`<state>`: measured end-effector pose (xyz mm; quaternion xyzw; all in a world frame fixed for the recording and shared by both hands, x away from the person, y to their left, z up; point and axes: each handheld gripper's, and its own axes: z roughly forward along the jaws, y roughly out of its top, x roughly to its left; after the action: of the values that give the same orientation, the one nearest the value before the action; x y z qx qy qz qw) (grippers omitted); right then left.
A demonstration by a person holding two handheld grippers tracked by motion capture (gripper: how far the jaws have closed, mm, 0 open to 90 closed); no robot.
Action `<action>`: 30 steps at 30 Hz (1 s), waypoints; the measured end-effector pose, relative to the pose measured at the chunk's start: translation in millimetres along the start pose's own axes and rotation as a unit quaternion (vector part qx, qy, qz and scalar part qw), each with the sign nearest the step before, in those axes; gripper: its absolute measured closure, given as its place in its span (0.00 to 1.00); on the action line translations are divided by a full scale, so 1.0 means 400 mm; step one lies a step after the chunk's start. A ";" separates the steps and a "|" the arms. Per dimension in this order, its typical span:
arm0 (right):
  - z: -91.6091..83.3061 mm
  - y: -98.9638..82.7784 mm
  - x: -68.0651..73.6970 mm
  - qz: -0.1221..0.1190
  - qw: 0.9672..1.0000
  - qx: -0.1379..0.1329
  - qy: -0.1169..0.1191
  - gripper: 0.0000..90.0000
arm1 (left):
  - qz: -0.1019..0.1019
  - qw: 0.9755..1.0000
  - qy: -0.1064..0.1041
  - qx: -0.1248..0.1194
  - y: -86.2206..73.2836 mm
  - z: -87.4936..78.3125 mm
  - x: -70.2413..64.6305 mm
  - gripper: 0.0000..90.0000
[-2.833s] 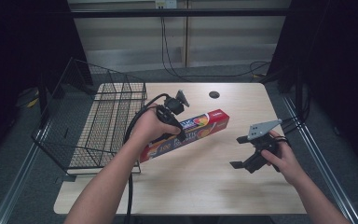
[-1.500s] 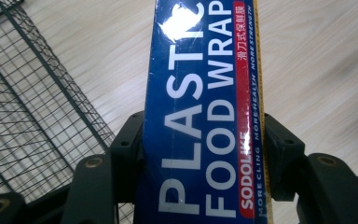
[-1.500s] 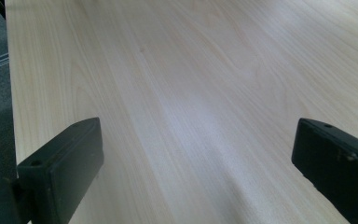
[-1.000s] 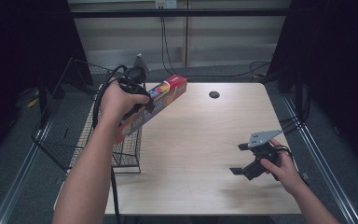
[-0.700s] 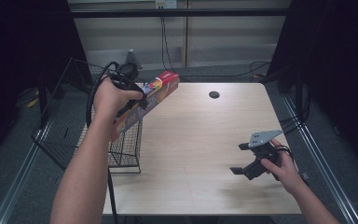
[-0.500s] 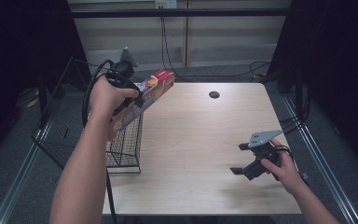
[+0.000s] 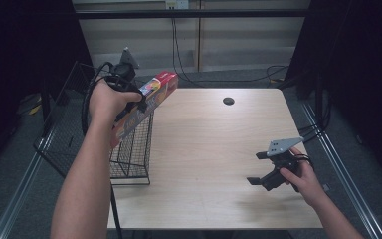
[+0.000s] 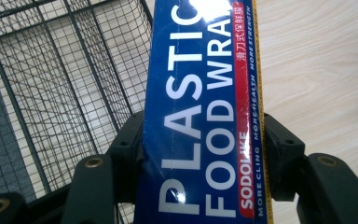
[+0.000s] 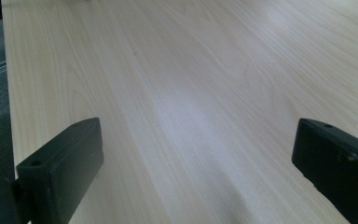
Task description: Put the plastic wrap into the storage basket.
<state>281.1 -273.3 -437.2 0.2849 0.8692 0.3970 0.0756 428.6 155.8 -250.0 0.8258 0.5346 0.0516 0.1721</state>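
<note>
Right now the left gripper [image 7: 132,94] is clamped on the wrap box [image 7: 146,102] — jaws pressing both long sides, box held in the air, tilted, over the wire basket's [image 7: 129,154] right wall at the table's [image 7: 219,139] left edge. Right gripper [image 7: 267,172] rests low over the table's near right — jaws wide apart, nothing between them.

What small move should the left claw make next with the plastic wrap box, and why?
Probably lower it into the wire basket. The left claw is shut on the plastic wrap box, held above the basket's rim, partly over the table, not yet inside.
</note>
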 end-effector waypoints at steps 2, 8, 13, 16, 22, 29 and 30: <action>0.000 0.000 0.000 0.001 1.000 -0.001 0.001 0.02 | -0.001 1.000 0.002 -0.003 -0.001 -0.006 0.009 0.48; -0.001 0.000 0.000 0.000 1.000 -0.002 0.000 0.02 | -0.017 1.000 0.012 -0.005 -0.010 -0.016 0.034 0.48; 0.001 0.000 0.000 0.001 1.000 -0.002 0.002 0.02 | -0.035 0.999 0.017 -0.010 -0.018 -0.025 0.052 0.48; 0.001 0.000 0.001 0.000 1.000 0.000 0.001 0.02 | -0.041 0.999 0.023 -0.009 -0.021 -0.031 0.062 0.48; 0.000 -0.001 -0.001 0.001 1.000 -0.002 0.004 0.02 | -0.060 0.998 0.030 -0.014 -0.026 -0.038 0.080 0.48; 0.000 -0.006 -0.006 0.004 1.000 -0.003 0.001 0.02 | -0.088 0.995 0.043 -0.023 -0.034 -0.052 0.103 0.48; -0.001 -0.006 -0.007 0.006 1.000 -0.003 0.003 0.02 | -0.094 0.994 0.044 -0.026 -0.036 -0.054 0.107 0.48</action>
<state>282.2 -276.2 -439.1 0.2885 0.8664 0.4011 0.0720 428.5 204.7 -239.1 0.7643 0.6152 0.0853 0.1734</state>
